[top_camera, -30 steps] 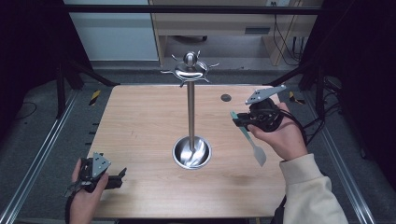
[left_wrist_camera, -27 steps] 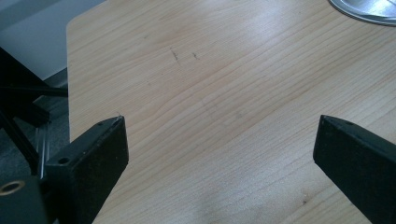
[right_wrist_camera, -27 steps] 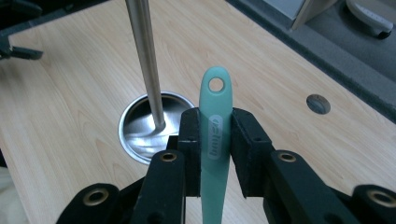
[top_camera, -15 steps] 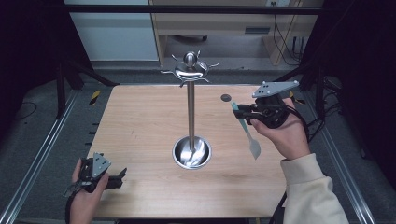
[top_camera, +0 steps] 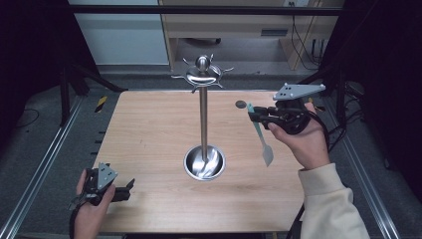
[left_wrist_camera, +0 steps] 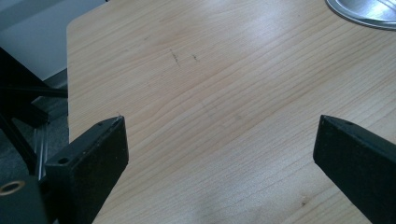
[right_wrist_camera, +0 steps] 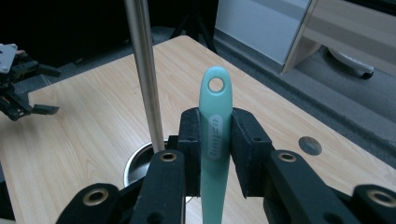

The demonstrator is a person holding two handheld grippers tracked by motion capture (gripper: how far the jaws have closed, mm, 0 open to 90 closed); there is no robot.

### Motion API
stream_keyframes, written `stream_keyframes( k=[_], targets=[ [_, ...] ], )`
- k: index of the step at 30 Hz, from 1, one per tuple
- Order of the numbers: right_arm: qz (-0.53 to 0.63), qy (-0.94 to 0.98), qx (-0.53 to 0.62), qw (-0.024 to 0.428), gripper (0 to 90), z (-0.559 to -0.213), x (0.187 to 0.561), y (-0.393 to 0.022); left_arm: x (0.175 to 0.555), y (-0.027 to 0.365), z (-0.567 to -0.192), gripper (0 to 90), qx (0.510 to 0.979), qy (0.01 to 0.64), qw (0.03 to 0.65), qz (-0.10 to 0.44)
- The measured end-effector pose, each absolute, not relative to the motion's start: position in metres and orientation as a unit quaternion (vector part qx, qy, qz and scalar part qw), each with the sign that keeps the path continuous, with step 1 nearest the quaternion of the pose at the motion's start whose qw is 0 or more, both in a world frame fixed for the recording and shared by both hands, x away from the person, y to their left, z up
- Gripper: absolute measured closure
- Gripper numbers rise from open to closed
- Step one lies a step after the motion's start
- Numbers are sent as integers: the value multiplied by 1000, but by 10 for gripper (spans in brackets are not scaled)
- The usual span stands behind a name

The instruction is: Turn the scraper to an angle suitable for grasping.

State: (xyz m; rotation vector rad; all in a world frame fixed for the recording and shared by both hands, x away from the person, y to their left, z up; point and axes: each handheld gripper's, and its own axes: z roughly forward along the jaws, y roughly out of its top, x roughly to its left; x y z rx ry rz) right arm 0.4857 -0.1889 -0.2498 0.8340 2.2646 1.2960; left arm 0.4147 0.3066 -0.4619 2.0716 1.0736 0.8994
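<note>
We note the right gripper (right_wrist_camera: 215, 154) clamped on a mint-green plastic spatula handle (right_wrist_camera: 214, 135) above the table's right edge (top_camera: 283, 164), the left gripper (left_wrist_camera: 219, 154) wide open, holding nothing.

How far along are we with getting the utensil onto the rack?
Done: the right gripper is clamped on the teal plastic spatula, lifted off the wooden table. In hand: carrying it beside the steel hook stand. Left: hanging its handle hole on a hook. Left gripper open, idle.

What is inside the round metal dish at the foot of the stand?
The dish looks empty in the high view: bare shiny metal with reflections around the pole rising from its middle. In the right gripper view, the right claw and its teal spatula cover most of it.
</note>
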Motion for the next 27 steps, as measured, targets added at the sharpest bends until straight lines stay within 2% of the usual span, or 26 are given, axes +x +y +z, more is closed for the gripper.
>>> stream_keyframes(
  k=[14, 27],
  targets=[
    [510, 783, 289, 209, 747, -225, 482, -192, 415, 306, -461, 30, 788, 405, 314, 342],
    [529, 773, 280, 209, 746, -218, 479, -184, 415, 305, -461, 30, 789, 402, 315, 341]
  ],
)
